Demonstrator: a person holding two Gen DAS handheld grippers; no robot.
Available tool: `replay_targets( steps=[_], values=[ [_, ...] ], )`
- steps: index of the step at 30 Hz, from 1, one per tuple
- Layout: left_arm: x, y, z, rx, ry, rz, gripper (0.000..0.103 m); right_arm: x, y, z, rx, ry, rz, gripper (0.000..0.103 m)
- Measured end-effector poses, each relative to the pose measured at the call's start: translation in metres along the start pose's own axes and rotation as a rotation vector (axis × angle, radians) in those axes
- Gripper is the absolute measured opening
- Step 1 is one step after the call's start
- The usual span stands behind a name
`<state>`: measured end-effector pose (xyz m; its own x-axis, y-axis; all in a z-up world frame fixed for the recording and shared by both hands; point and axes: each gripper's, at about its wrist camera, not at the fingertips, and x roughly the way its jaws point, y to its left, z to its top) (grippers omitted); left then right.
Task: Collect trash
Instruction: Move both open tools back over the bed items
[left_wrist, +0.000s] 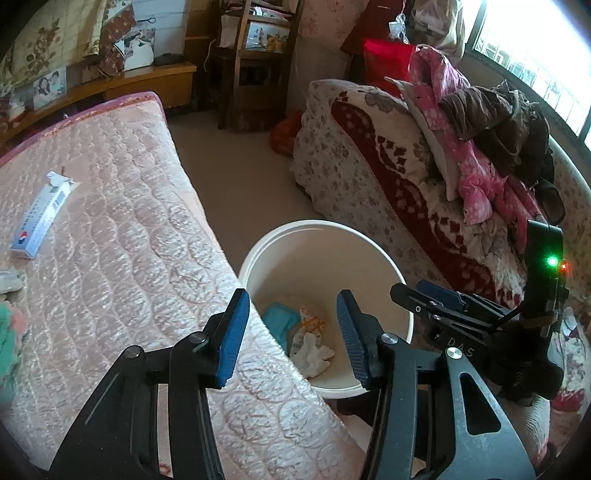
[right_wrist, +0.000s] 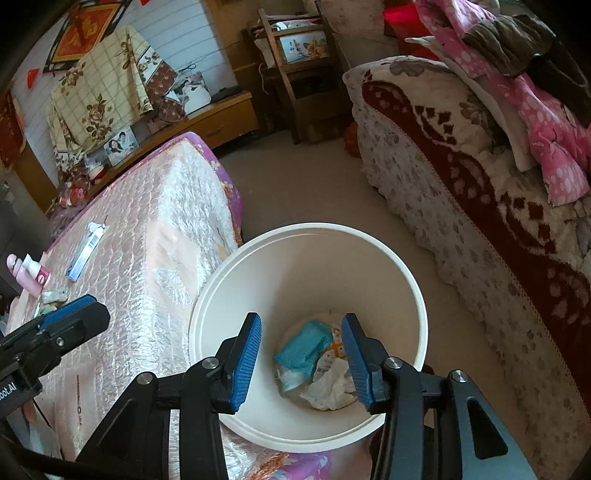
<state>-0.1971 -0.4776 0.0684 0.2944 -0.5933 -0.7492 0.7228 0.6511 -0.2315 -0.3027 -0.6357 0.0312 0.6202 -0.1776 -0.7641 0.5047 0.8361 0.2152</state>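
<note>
Nearest the lens in the right wrist view, the right gripper (right_wrist: 301, 360) is seen with its blue pads (right_wrist: 245, 363) spread wide and nothing between them, held directly above the mouth of a white bucket (right_wrist: 413, 284). This placement suggests a drop point: the bucket stands on the floor in the gap between the mattress (right_wrist: 159, 258) on the left and a blanket-covered sofa (right_wrist: 461, 206) on the right, where it can be reached from either side. At the bottom of the bucket, trash already collected is visible: a teal packet (right_wrist: 306, 347), a crumpled white tissue (right_wrist: 330, 389) and a small printed wrapper (right_wrist: 334, 347), lying touching one another.

In the left wrist view, the left gripper (left_wrist: 291, 334) is likewise seen wide apart and empty, held over the near edge of the mattress with the bucket rim just beyond it.

More trash appears to remain on the mattress, well apart from the bucket. A long white and blue box (left_wrist: 40, 221) with an open flap lies flat toward the far left. Near it, in the right wrist view, a pink tube (right_wrist: 31, 273) and some small crumpled scraps (right_wrist: 53, 295) rest at the mattress edge. These are judged to be what is left to gather.

Farther out, clothes (left_wrist: 476, 147) are piled on the sofa, and a wooden chair (right_wrist: 295, 74) stands against the far wall.
</note>
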Motion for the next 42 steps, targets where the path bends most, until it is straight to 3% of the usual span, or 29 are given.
replay_targets(
  steps=[18,24,42],
  values=[
    [-0.054,0.041,-0.011,-0.071,-0.078,0.067,0.047,-0.021,0.051,-0.003,-0.097,-0.037,0.003,0.044],
    [-0.069,0.055,-0.017,-0.094,-0.093,0.091,0.047,-0.026,0.074,-0.006,-0.135,-0.046,0.022,0.06],
    [-0.121,0.12,-0.043,-0.163,-0.115,0.207,0.054,-0.033,0.145,-0.013,-0.232,-0.046,0.093,0.06]
  ],
)
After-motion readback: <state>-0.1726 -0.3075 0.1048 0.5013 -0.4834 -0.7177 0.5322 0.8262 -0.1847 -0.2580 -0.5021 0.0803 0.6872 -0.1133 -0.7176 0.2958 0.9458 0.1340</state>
